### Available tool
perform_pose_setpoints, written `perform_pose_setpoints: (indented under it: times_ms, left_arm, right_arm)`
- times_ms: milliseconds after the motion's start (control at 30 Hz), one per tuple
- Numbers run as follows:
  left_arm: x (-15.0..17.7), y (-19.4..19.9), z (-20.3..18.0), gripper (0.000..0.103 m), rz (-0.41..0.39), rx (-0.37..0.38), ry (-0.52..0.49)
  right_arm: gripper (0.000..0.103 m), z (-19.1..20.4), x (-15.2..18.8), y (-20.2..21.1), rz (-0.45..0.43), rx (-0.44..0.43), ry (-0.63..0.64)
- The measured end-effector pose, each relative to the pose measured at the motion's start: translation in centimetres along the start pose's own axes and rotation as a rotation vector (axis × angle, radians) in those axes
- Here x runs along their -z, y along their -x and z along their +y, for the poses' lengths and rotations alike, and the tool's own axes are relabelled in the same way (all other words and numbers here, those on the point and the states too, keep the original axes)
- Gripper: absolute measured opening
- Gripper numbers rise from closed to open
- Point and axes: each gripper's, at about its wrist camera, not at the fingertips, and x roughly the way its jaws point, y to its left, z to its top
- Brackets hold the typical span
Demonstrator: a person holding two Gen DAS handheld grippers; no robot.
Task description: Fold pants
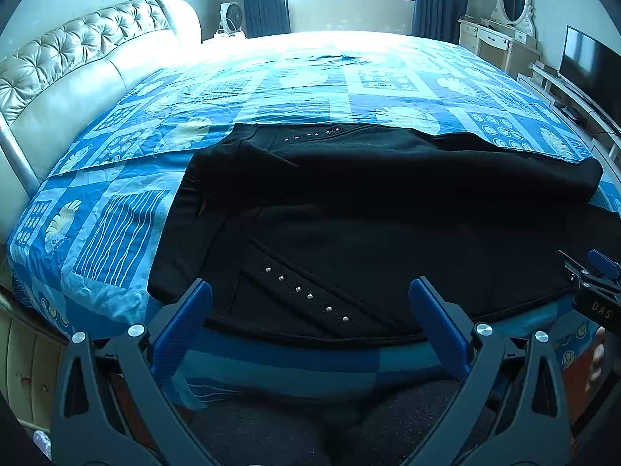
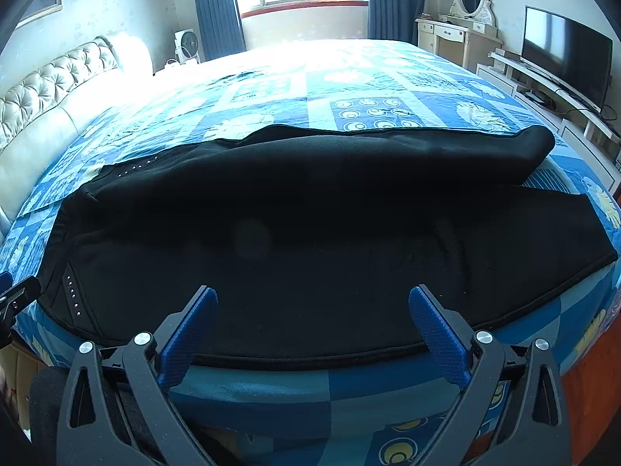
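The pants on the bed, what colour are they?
Black, with little silver studs; the pants show best in the left wrist view.

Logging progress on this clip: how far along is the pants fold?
Done: black pants laid out across the bed, legs side by side. In hand: nothing; left gripper and right gripper hover open at the near edge. Left: every fold.
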Motion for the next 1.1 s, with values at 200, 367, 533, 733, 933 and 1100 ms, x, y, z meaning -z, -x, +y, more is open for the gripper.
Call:
perform_pose_setpoints:
  times_ms: [200, 367, 533, 733, 933, 1100]
  left_arm:
    - [0.00, -0.05, 0.20, 0.101, 0.000, -0.001, 0.002]
    - [0.15, -0.06, 0.22, 0.101, -0.001, -0.001, -0.009]
    - [0.20, -0.11, 0.22, 0.101, 0.000, -0.003, -0.007]
    - [0.26, -0.08, 0.24, 0.101, -0.004, -0.006, -0.006]
    - [0.31, -0.17, 0.31, 0.101, -0.001, -0.005, -0.006]
    - [0.33, -0.21, 0.34, 0.101, 0.000, -0.006, -0.007]
  right_arm:
    - [0.099, -0.08, 0.18, -0.07, 0.000, -0.002, -0.006]
    - [0.099, -0.06, 0.22, -0.12, 0.002, -0.003, -0.005]
    - [0.099, 0.02, 0.29, -0.26, 0.006, -0.004, 0.001]
    - [0.099, -0.08, 0.32, -0.25, 0.006, -0.005, 0.000]
    - [0.099, -0.16, 0.35, -0.35, 0.011, -0.007, 0.000]
    - [0.099, -0.13, 0.32, -0.27, 0.009, -0.009, 0.003]
